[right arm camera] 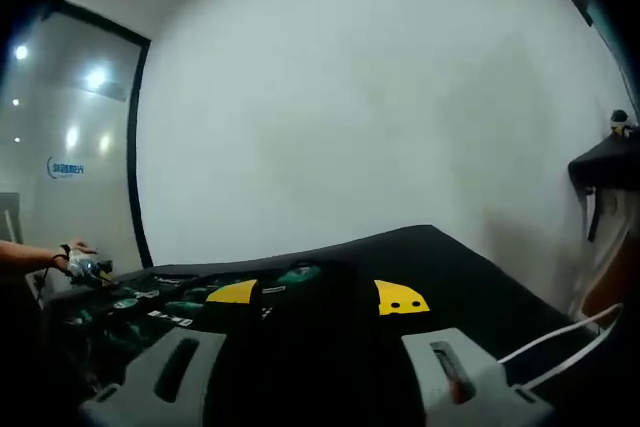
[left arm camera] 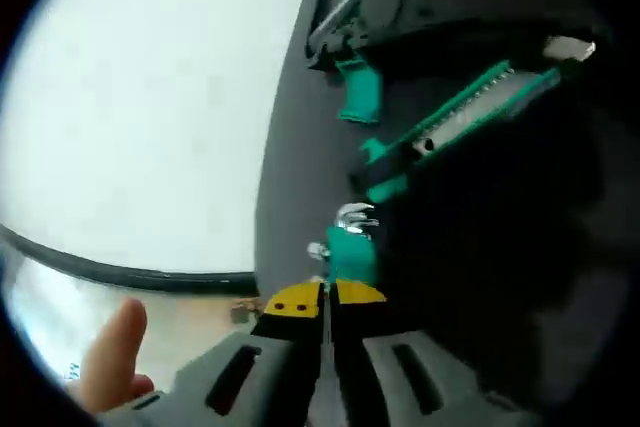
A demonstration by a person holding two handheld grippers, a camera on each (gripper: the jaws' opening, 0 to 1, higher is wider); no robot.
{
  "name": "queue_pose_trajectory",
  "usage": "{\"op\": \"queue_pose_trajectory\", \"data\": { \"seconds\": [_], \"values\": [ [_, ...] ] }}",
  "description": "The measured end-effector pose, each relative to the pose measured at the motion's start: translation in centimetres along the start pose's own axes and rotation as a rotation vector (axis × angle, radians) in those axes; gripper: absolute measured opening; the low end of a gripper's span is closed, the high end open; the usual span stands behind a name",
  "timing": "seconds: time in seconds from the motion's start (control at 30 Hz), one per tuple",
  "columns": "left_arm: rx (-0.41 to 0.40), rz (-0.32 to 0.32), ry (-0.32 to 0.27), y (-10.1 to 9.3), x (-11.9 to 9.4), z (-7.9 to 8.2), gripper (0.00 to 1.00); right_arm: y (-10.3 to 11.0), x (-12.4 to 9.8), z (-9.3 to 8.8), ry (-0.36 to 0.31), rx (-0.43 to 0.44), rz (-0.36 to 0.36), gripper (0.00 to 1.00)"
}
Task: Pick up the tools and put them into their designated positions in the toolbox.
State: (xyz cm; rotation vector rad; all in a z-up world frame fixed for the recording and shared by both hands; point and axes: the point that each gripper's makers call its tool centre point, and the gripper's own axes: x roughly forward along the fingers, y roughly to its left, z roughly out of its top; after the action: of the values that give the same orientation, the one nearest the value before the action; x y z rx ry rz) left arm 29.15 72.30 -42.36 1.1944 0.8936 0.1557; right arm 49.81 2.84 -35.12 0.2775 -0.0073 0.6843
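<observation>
Your left gripper (left arm camera: 325,297) sits closest, its yellow-tipped jaws pressed together on a small teal-handled tool with a chrome head (left arm camera: 350,242) — probably pinched at the handle end so you can carry it to its slot. Beyond it, a long teal-and-black utility knife (left arm camera: 460,117) lies in the black toolbox tray (left arm camera: 480,227). Your right gripper (right arm camera: 318,299) hovers with jaws well apart, holding nothing — ready for another tool. Black tabletop (right arm camera: 440,257), pale wall (right arm camera: 350,97).
</observation>
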Motion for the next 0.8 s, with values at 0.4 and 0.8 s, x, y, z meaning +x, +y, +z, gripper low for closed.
{"op": "queue_pose_trajectory", "data": {
  "seconds": [0.4,0.8],
  "values": [
    [-0.190,-0.148,-0.041,1.7,1.0,-0.5,0.38,0.0,0.1,-0.4,0.017,-0.002,-0.002,0.40],
    [0.588,-0.118,-0.253,-1.0,-4.8,7.3,0.38,-0.1,0.3,-0.6,0.030,-0.011,-0.008,0.40]
  ]
}}
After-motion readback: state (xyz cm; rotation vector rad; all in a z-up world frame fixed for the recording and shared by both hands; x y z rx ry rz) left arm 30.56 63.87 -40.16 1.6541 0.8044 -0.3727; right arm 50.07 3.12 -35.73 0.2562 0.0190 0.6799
